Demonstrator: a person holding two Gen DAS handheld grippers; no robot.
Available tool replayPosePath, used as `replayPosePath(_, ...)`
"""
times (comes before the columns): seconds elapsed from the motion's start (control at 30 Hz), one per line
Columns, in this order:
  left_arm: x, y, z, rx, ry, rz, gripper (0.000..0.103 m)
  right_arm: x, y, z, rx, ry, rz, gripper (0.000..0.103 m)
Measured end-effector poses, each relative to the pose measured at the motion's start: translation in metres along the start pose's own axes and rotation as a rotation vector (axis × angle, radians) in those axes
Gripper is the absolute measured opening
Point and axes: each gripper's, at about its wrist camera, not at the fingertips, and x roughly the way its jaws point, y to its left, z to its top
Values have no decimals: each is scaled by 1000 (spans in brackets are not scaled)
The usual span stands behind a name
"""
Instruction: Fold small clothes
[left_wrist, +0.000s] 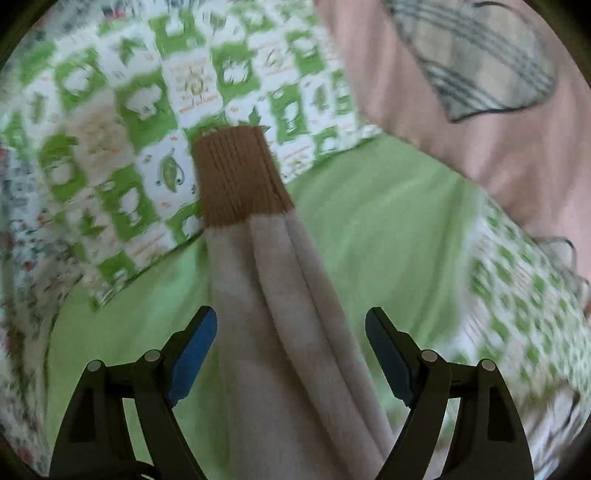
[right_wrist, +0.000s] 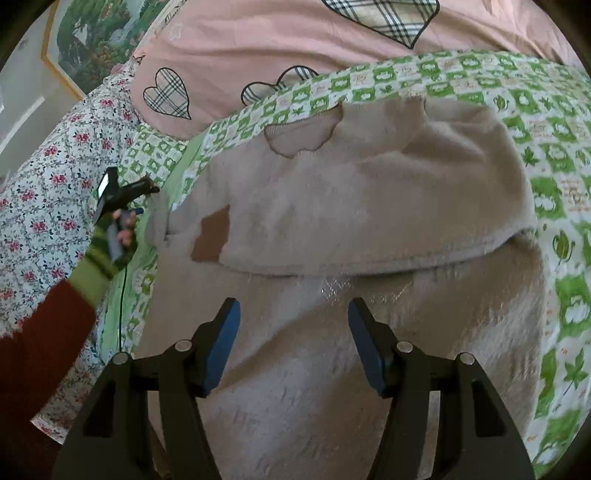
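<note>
A small beige knit sweater (right_wrist: 332, 206) lies on the bed, its upper part folded down over the lower part. Its brown ribbed cuff (right_wrist: 212, 238) shows at the left. In the left wrist view a beige sleeve (left_wrist: 280, 295) with the brown cuff (left_wrist: 238, 177) runs forward between the fingers of my left gripper (left_wrist: 291, 325), which is open and not clamped on it. My right gripper (right_wrist: 293, 314) is open just above the sweater's lower part. The left gripper also shows in the right wrist view (right_wrist: 118, 192), held by a hand at the sweater's left edge.
The sweater rests on a green-and-white patterned blanket (right_wrist: 554, 192) with a plain green underside (left_wrist: 388, 221). A pink quilt with plaid hearts (right_wrist: 240, 55) lies behind. A floral sheet (right_wrist: 44, 192) is at the left, a framed picture (right_wrist: 96, 33) on the wall.
</note>
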Motion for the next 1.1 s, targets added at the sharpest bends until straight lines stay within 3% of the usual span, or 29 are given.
replayPosePath(0.07,21,4,10,-24,28,43,79,4,-1,1,11,9,-3,62)
replayPosePath(0.1,28,6,11,-28,23,44,63,5,-2,1,17,10,-3,62)
replayPosePath(0.13,31,7,12,-28,14,35,29,6,-2,1,21,12,-1,62)
replayPosePath(0.17,32,6,11,-21,9,24,17,8,-2,2,25,15,3,62)
replayPosePath(0.23,18,2,5,-1,-36,-31,10,11,-1,3,24,16,10,62)
replayPosePath(0.4,-54,-26,-30,87,-149,-226,8,16,5,1,38,11,51,62)
replayPosePath(0.6,-156,-95,-111,227,-228,-453,8,2,5,-6,68,-28,76,62)
replayPosePath(0.73,-194,-158,-167,337,-199,-584,8,-19,-5,-11,96,-67,62,62)
replayPosePath(0.87,-219,-225,-232,480,-151,-664,8,-38,-23,-15,143,-103,44,62)
replayPosePath(1.1,-203,-309,-306,644,-62,-696,8,-60,-46,-24,193,-143,2,62)
